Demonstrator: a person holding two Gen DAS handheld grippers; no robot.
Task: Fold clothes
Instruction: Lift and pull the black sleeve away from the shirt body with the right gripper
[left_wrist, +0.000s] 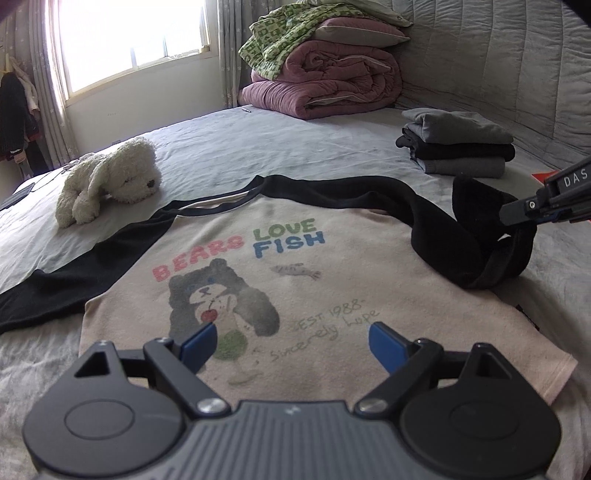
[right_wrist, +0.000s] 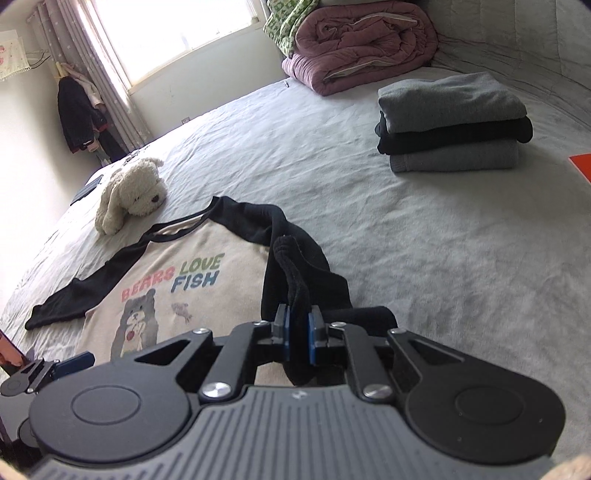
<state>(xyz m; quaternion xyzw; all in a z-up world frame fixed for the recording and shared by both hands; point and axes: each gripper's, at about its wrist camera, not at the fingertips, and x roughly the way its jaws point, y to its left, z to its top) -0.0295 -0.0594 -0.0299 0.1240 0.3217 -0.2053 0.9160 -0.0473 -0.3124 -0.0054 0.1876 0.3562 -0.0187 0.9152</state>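
Raglan T-shirt (left_wrist: 280, 258) spread on the bed (right_wrist: 424, 240).
Right gripper (right_wrist: 299, 334) pinches its black sleeve (right_wrist: 295, 273); left gripper (left_wrist: 291, 341) hovers wide apart, empty, above the hem.

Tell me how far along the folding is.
Done: three folded garments stacked on the bed. In hand: the right tool is shut on the shirt's black sleeve, lifted over the bear-print shirt. The left tool is open, empty. Left: the other sleeve lies spread; body unfolded.
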